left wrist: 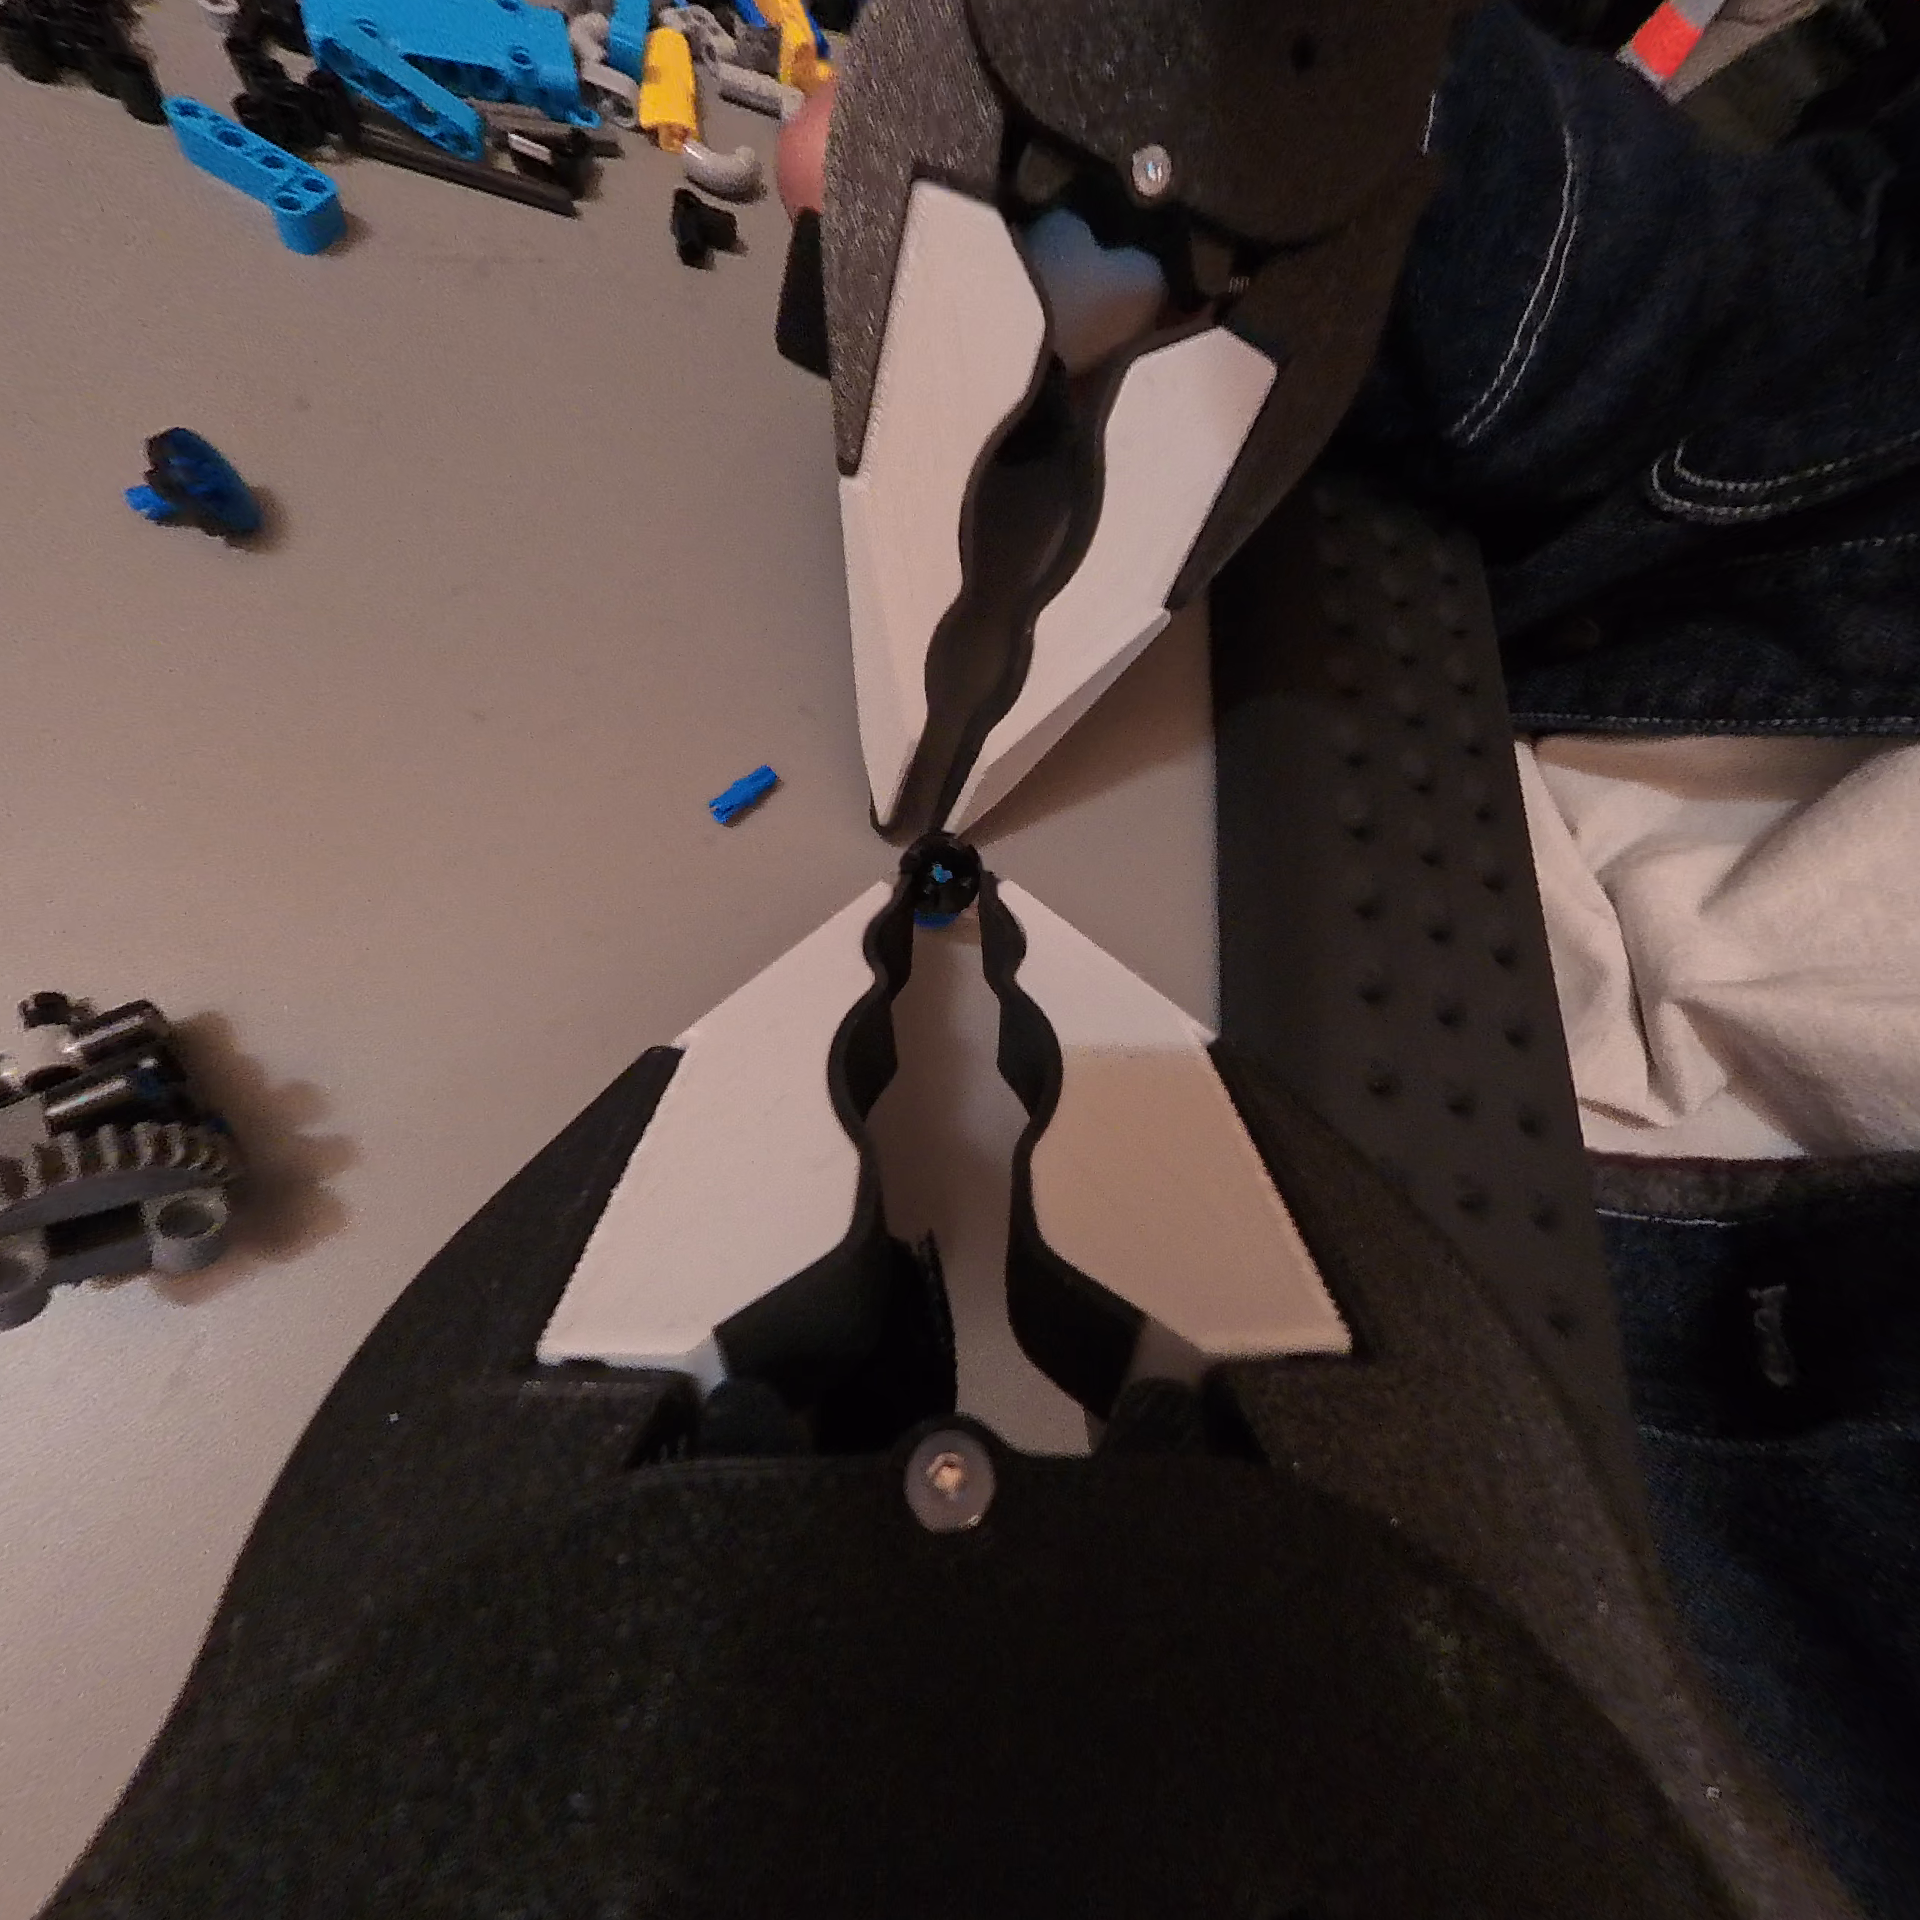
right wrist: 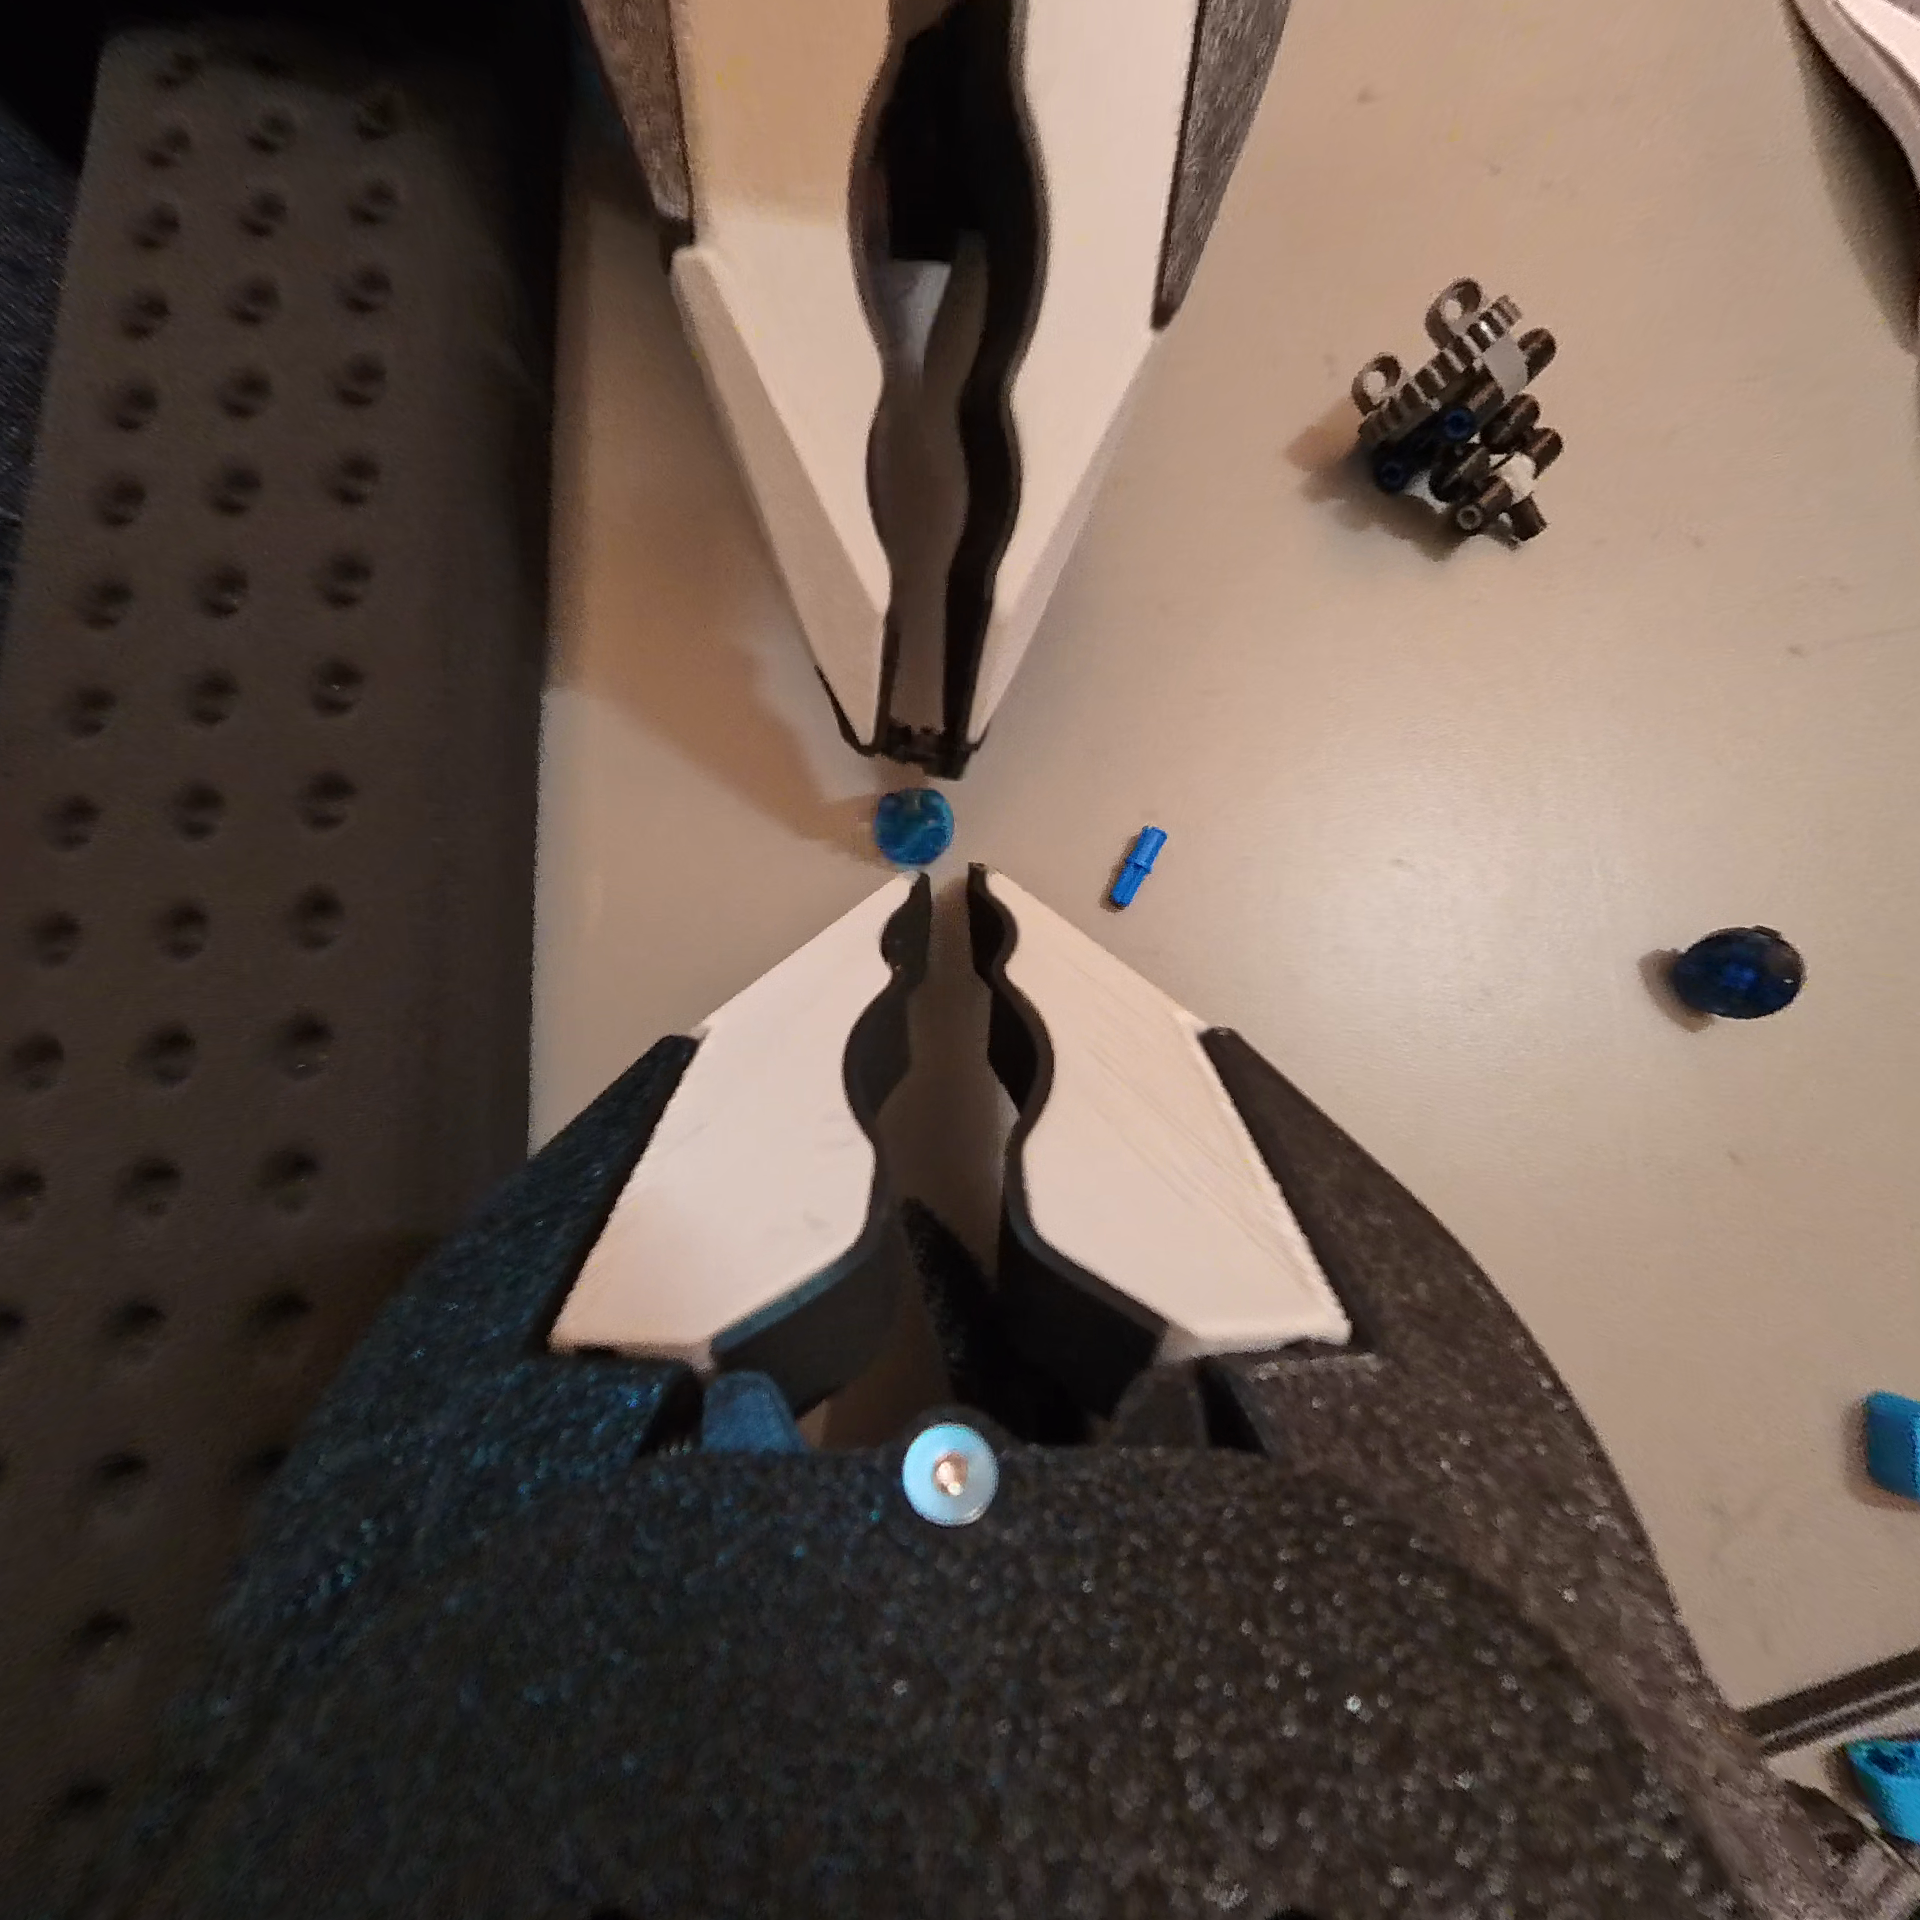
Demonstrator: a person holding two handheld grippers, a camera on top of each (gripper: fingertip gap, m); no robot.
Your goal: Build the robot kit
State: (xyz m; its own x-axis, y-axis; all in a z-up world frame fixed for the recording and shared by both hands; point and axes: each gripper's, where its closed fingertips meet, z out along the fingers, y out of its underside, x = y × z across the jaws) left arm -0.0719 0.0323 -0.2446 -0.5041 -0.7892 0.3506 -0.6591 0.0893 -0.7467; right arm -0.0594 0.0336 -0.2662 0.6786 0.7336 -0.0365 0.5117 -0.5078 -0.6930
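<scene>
My left gripper [left wrist: 938,906] is shut on a small round black and blue piece [left wrist: 938,876] and holds it at its fingertips above the beige table [left wrist: 468,675]. My right gripper [right wrist: 943,881] has its jaws closed to a narrow slit with nothing seen between them. Its tips sit right against the round blue face of that piece [right wrist: 912,828]. The two grippers point at each other tip to tip. The right gripper comes in from the top of the left wrist view [left wrist: 914,821]. The left gripper comes in from the top of the right wrist view [right wrist: 921,750].
A loose blue pin [left wrist: 743,795] [right wrist: 1138,865] lies beside the tips. A dark blue round piece [right wrist: 1737,971], a grey and black gear assembly [right wrist: 1455,410] and a pile of blue, yellow and black parts [left wrist: 447,73] lie farther off. A black perforated strip [right wrist: 208,727] borders the table. Only a small space, under 4 cm, lies between the two pairs of fingers.
</scene>
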